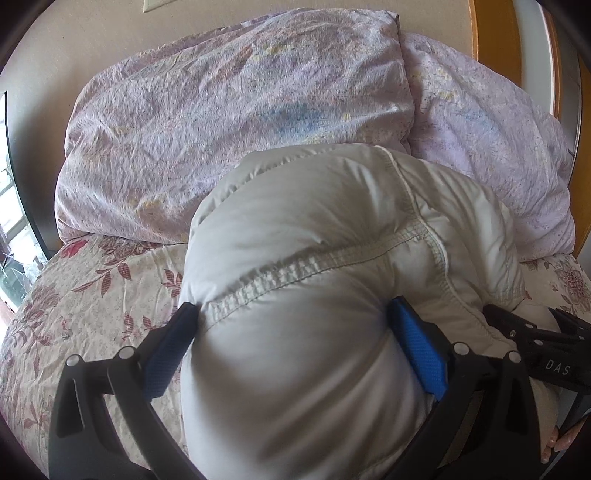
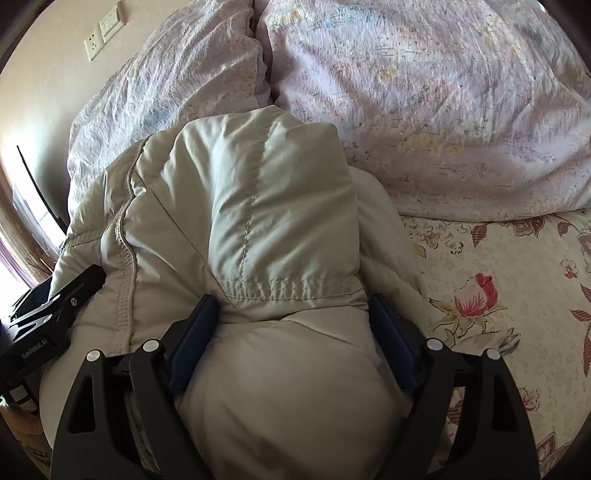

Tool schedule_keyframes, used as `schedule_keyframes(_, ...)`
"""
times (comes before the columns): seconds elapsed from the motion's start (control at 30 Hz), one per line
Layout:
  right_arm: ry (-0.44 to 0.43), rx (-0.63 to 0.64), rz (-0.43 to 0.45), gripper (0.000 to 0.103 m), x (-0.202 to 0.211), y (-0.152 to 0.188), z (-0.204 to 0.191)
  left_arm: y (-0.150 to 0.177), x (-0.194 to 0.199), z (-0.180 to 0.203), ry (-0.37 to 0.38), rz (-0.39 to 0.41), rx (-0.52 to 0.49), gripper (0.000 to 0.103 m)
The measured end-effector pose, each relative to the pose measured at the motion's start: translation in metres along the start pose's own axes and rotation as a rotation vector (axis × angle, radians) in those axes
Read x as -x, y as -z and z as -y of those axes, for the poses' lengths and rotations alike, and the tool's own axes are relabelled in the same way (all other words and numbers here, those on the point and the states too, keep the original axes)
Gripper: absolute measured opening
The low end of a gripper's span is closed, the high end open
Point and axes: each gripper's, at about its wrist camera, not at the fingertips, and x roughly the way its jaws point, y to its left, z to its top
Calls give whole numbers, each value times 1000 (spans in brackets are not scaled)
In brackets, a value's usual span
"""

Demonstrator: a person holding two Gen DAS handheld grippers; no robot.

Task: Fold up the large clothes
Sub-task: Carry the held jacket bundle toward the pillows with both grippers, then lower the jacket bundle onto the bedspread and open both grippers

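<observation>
A puffy off-white padded jacket (image 1: 332,229) lies bunched on the floral bed sheet (image 1: 92,295). My left gripper (image 1: 291,317) has its blue pads pressed on both sides of a thick fold of the jacket. My right gripper (image 2: 291,310) likewise clamps a thick roll of the same jacket (image 2: 240,206) between its blue pads. The two grippers sit side by side: the right one shows at the right edge of the left wrist view (image 1: 535,332), the left one at the left edge of the right wrist view (image 2: 59,302).
Two lilac floral pillows (image 1: 229,122) (image 2: 443,110) lie against the wall behind the jacket. The floral sheet (image 2: 498,295) stretches to the right. A wall switch and socket (image 2: 103,33) are at upper left. A wooden headboard (image 1: 495,33) and a window (image 1: 11,221) flank the bed.
</observation>
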Motion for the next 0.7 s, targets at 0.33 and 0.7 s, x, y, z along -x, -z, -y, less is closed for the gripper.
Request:
schedule_keyframes(0.33, 4, 12, 95, 79, 36, 4, -10, 0, 1, -3, 17, 6, 10, 101)
schedule_keyframes(0.7, 54, 16, 1, 85, 3, 10, -6, 1, 0, -3, 15, 7, 12, 101)
